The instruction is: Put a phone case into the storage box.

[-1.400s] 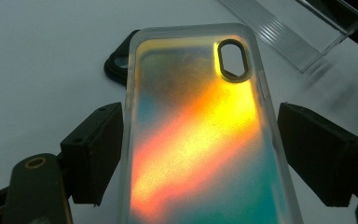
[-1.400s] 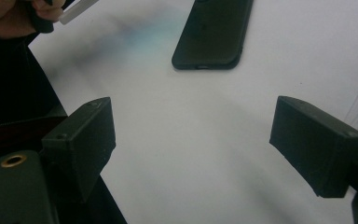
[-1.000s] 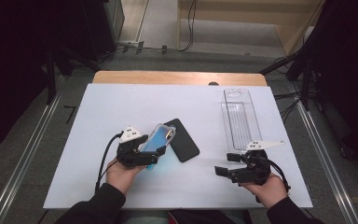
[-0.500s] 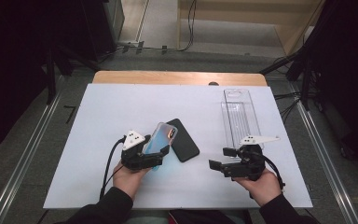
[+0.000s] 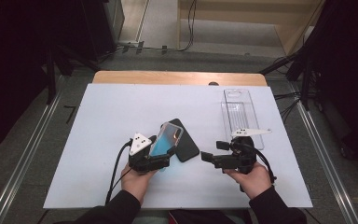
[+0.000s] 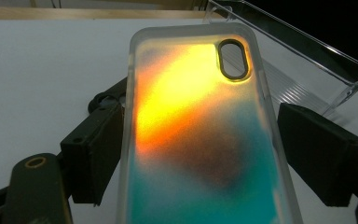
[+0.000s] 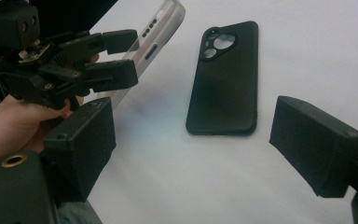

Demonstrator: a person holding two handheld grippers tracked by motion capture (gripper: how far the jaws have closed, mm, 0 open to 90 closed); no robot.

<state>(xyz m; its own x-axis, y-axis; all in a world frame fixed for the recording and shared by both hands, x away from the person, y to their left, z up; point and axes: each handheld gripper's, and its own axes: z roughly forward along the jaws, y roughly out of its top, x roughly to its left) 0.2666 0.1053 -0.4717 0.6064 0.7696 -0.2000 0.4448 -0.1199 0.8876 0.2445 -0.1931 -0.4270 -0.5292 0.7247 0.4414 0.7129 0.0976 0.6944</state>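
Observation:
A translucent phone case [image 5: 167, 139] with an orange-to-teal tint [image 6: 186, 93] sits tilted above the table, clamped by its long edges in my left gripper [image 5: 161, 151] [image 6: 198, 140]. Just right of it a black phone [image 5: 186, 142] [image 7: 223, 79] lies camera side up on the white table [image 5: 98, 121]. My right gripper [image 5: 213, 151] [image 7: 205, 144] hovers right of the phone and points left at it, jaws open with nothing between them. In the right gripper view the left gripper [image 7: 116, 56] grips the case [image 7: 163, 28] at upper left.
A clear plastic tray [image 5: 242, 112] [image 6: 298, 60] lies lengthwise at the back right of the table, behind my right hand. A wooden strip [image 5: 177, 77] runs along the far edge. Dark floor and metal rails flank both sides.
My right gripper has moved left toward the black phone and risen slightly. The left gripper with the case has shifted a little right toward the phone.

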